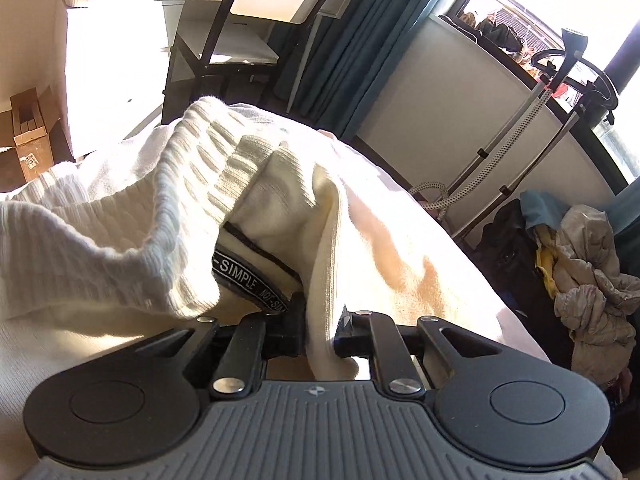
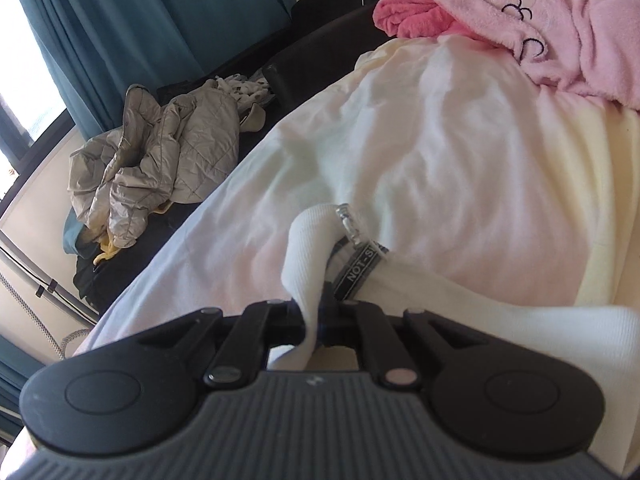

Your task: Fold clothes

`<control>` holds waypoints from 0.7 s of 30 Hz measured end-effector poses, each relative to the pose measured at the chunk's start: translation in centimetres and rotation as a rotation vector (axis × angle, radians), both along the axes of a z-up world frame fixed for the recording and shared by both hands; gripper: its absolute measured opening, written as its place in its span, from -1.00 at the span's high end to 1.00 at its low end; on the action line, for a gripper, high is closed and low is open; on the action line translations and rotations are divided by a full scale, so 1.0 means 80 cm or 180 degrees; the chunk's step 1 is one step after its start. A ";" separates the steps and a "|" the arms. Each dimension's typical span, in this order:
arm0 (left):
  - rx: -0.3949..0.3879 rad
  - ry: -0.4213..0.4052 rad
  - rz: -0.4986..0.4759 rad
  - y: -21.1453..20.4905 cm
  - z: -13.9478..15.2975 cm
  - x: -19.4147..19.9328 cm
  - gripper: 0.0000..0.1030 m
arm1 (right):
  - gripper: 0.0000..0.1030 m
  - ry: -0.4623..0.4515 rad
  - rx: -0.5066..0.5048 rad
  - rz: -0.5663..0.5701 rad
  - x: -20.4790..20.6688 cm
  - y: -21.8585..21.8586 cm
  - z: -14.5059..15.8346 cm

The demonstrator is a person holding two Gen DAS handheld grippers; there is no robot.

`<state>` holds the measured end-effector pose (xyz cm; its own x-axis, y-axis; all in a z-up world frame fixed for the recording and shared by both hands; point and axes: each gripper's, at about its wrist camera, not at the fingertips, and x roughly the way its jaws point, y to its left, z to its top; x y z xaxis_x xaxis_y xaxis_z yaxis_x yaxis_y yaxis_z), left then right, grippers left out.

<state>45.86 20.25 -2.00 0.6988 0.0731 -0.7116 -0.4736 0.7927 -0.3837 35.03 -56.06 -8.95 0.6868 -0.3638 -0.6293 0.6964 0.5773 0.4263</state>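
Between the fingers of the left gripper (image 1: 320, 320), at 6 o'clock in the left wrist view, a fold of the cream knit sweater (image 1: 168, 216) is pinched tight, the jaws closed on the cloth. From there the garment rises toward 10 o'clock, ribbed and cable-knit, with its grey woven tape (image 1: 248, 280) reading "SIMPLE" showing inside the opening just above the fingers. It lies bunched on a pale bedsheet (image 1: 400, 248) that runs off toward 4 o'clock.

At 6 o'clock in the right wrist view, the right gripper (image 2: 316, 316) is likewise clamped on a narrow fold of the same sweater (image 2: 308, 256), the white knit standing up between its jaws. The grey tape (image 2: 358, 272) and a small metal zipper pull (image 2: 347, 220) sit just beyond, toward 1 o'clock, and the rest of the knit trails off to 4 o'clock over the sheet (image 2: 440, 140).

Farther out in the right view, a pink fleece robe (image 2: 560, 20) lies at 1 o'clock, touching the sheet's far edge. A crumpled beige quilted jacket (image 2: 160, 152) rests on a dark sofa (image 2: 320, 40) at 10 o'clock, with teal curtains (image 2: 140, 20) behind at 11 o'clock.

In the left view the jacket (image 1: 592, 288) appears at 3 o'clock, a garment steamer stand (image 1: 560, 92) at 2 o'clock, a dark-framed chair (image 1: 240, 40) at 12 o'clock and a cardboard box (image 1: 32, 132) at 9 o'clock.
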 end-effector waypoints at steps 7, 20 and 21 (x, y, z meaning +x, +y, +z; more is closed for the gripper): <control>-0.0159 -0.0201 -0.0261 0.013 0.027 -0.056 -0.26 | -0.15 -0.0187 0.0161 0.0305 -0.042 -0.004 0.027; -0.0962 -0.0455 -0.0333 0.031 -0.004 -0.274 -0.44 | -0.25 -0.0429 0.0493 0.0343 -0.210 0.053 0.048; -0.1024 -0.0371 -0.0265 0.036 -0.009 -0.283 -0.44 | -0.28 -0.0419 0.0559 0.0353 -0.220 0.056 0.044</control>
<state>23.18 23.12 -2.74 0.7708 -0.2023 -0.6040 -0.3509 0.6565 -0.6677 17.42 -51.60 -5.40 0.7967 -0.1746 -0.5786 0.5647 0.5560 0.6099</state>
